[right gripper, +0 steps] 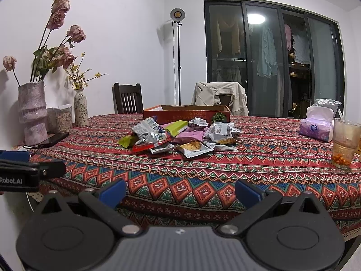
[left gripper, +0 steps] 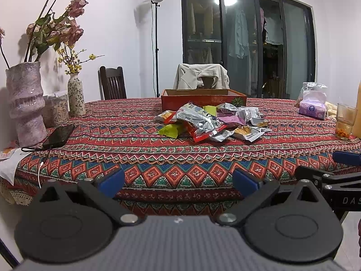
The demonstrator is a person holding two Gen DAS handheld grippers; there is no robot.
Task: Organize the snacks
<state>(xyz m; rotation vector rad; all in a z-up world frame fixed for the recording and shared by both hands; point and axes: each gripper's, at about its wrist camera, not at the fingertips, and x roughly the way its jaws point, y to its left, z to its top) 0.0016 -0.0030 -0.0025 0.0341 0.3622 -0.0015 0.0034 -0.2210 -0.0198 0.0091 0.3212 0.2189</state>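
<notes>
While both of my tools hang off the near edge of the counter, nothing is in hand: the left tool has its blue pads spread wide with only patterned cloth showing between them, and the right tool stands just as open and empty. The snack packets lie in a loose heap straight ahead of both tools, well beyond the pads, and just behind the heap sits the open orange cardboard box, which I judge to be where they belong.

My worry is the heap itself. The foil packets overlap and lean on each other, so closing on one may drag or flip its neighbours, and the slick wrappers could slide out of the pads. A grab that dips too low could pinch the tablecloth and tug everything on it.

Off to the right of my right tool, a drinking glass stands close to the counter's edge, with a tissue pack beyond it; a wide swing there could knock the glass over. To the left of my left tool lie a phone with its cable and two vases. Between the tools and the heap the cloth is bare, so a straight reach forward looks safest.
</notes>
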